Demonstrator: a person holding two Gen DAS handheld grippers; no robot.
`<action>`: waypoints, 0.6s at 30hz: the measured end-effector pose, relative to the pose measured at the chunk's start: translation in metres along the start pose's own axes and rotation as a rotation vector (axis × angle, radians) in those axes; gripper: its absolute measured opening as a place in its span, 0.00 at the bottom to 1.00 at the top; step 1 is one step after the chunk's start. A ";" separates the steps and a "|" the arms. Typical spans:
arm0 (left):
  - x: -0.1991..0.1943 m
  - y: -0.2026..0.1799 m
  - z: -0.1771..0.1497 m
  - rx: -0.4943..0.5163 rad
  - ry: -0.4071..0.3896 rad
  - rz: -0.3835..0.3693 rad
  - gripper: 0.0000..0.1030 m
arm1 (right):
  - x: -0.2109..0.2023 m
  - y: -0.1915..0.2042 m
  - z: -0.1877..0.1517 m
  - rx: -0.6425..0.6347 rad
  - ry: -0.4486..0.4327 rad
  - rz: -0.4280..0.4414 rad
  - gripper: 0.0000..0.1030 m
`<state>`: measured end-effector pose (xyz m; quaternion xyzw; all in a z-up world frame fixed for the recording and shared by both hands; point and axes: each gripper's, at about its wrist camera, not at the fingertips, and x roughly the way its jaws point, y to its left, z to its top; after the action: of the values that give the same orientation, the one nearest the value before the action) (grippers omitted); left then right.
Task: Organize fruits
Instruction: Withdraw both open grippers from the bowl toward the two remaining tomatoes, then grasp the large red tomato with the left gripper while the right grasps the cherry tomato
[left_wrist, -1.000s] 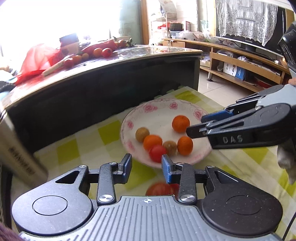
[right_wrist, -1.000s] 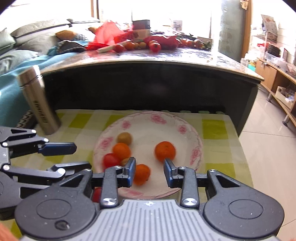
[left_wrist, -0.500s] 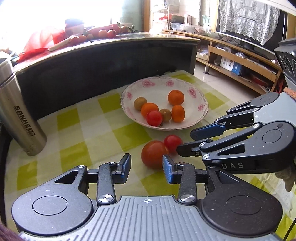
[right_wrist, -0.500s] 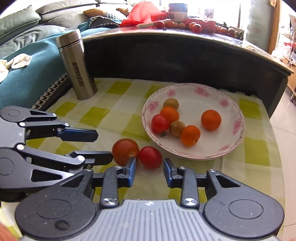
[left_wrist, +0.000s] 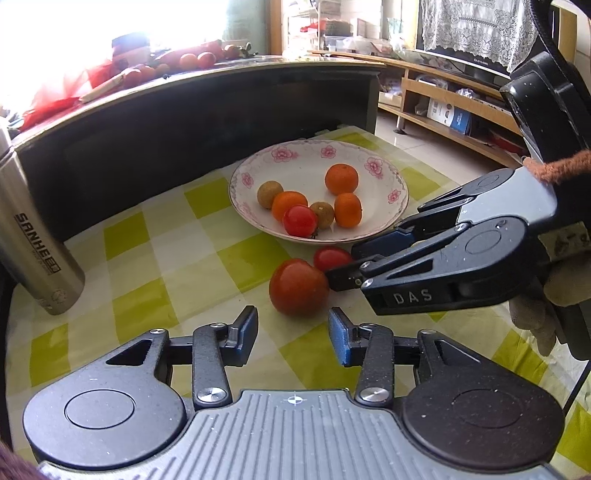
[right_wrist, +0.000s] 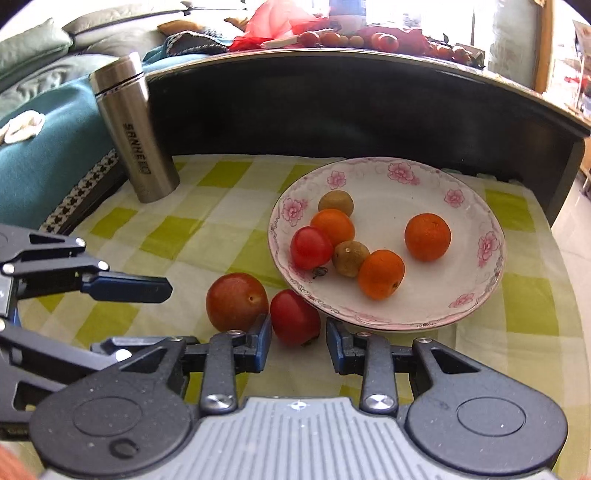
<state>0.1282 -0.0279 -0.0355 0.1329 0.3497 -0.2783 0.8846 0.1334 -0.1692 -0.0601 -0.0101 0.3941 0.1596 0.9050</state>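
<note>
Right gripper (right_wrist: 298, 339): fingers spread, straddling the small tomato (right_wrist: 294, 316) beside the plate (right_wrist: 491, 273) rim.
Left gripper (left_wrist: 292, 334): released, short of the large tomato (left_wrist: 298, 287).
Cloth (left_wrist: 155, 258): bare toward the flask (left_wrist: 31, 236).

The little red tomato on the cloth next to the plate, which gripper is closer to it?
Right. The right gripper has its open fingers on either side of the little red tomato. The left gripper is open too, farther back, behind the big tomato.
</note>
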 end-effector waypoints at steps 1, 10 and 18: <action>0.000 0.001 0.000 -0.003 0.002 0.002 0.50 | 0.001 -0.001 0.000 0.007 0.000 0.005 0.36; -0.001 0.006 0.001 -0.015 -0.004 0.004 0.52 | 0.000 -0.007 0.000 0.080 0.039 0.054 0.30; 0.010 -0.006 0.006 0.055 -0.043 -0.018 0.54 | -0.010 -0.005 -0.008 0.057 0.089 0.053 0.22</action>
<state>0.1341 -0.0398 -0.0381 0.1481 0.3239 -0.2985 0.8855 0.1223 -0.1776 -0.0591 0.0191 0.4387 0.1715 0.8819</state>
